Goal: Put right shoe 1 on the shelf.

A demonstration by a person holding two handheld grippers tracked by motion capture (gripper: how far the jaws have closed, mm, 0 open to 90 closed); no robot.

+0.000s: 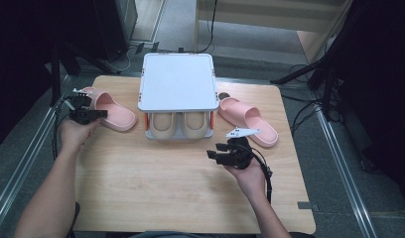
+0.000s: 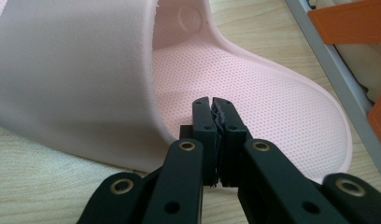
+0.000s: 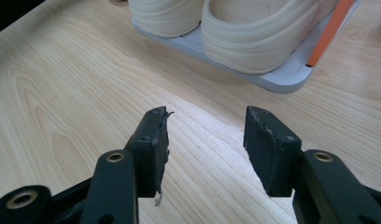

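Left tongs (image 2: 212, 105) closed, empty, just over pink slipper (image 2: 254, 98) insole. Right tongs (image 3: 205, 123) open above bare surface (image 3: 62, 93), beige slippers (image 3: 254, 32) ahead.

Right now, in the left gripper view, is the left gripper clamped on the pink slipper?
No: the left gripper has its jaws shut on nothing, with the pink slipper lying beyond its tips.

Just beyond the left gripper's fingers (image 2: 203, 122), the pink slipper (image 2: 254, 93) looks matt foam, its footbed finely dimpled; the table (image 3: 62, 84) beneath is smooth pale wood
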